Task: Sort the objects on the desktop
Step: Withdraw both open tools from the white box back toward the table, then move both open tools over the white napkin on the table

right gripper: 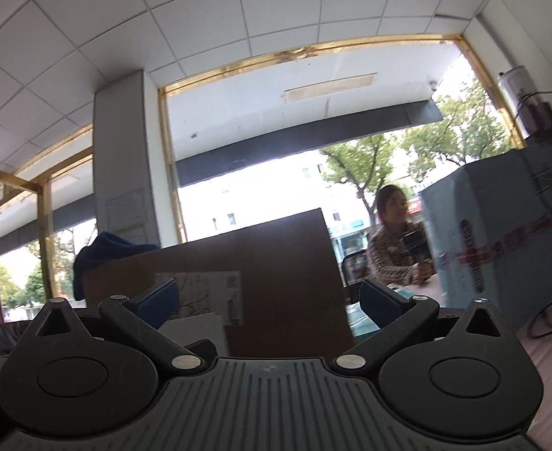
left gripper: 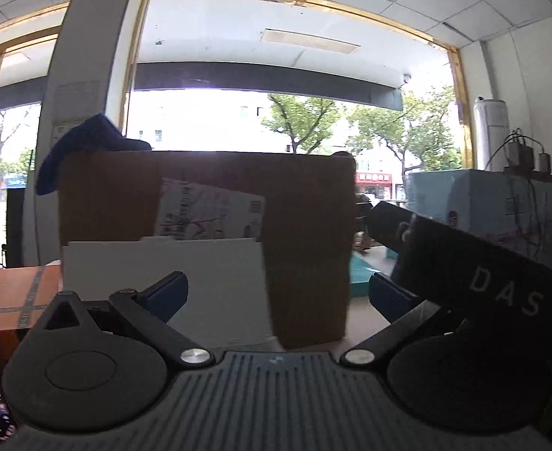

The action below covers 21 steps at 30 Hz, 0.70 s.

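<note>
In the left wrist view my left gripper [left gripper: 278, 295] is open and holds nothing. Straight ahead stands a brown cardboard box [left gripper: 302, 233] with a white printed label [left gripper: 208, 210]. A white flat box [left gripper: 163, 278] leans in front of it. A blue cloth [left gripper: 84, 143] lies on the box's top left corner. A black block marked "DAS" [left gripper: 475, 278] juts in from the right, over my right finger. My right gripper [right gripper: 270, 300] is also open and empty, facing the same brown box [right gripper: 276, 274] and blue cloth [right gripper: 103, 251].
A pale blue carton [right gripper: 501, 233] with red tape stands at the right, with a cable [right gripper: 550, 319] trailing below it. A seated person [right gripper: 392, 251] holds a black device behind the table. An orange box [left gripper: 13, 297] sits at the left. Big windows lie beyond.
</note>
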Tool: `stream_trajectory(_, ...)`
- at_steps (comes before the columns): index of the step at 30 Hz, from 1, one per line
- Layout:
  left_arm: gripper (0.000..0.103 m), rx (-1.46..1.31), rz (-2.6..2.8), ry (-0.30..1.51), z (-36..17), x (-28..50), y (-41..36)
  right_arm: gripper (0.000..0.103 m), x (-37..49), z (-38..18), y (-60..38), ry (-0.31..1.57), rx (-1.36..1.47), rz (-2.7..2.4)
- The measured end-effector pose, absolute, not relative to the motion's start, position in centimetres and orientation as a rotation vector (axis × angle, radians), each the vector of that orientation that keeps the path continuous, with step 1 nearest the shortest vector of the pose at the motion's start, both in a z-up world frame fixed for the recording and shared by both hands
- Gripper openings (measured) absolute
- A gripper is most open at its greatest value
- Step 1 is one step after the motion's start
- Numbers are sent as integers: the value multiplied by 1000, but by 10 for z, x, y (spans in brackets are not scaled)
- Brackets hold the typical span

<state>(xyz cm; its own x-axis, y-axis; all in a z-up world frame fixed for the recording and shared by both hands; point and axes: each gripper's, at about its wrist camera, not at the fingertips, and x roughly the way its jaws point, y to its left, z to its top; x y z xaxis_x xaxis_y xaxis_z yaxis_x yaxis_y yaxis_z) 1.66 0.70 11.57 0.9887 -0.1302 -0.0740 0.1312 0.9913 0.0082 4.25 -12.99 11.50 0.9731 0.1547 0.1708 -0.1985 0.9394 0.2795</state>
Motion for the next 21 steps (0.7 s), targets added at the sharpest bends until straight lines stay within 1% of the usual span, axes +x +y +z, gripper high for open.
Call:
stream_trajectory(8,103,-11,-287,86,127,13,-68,103,11,120,-200,-198,274,13)
stream_trajectory(12,103,-7,-349,105,123,17,-103,103,1,111,-236,-188,275,-75)
stream_trajectory(17,103,-89,-353,254,109,50,-124,103,3,87,-272,-148,348,-172)
stream_trajectory(21,103,-74,-323,363,89,73,-125,103,21,56,-289,-68,452,-171)
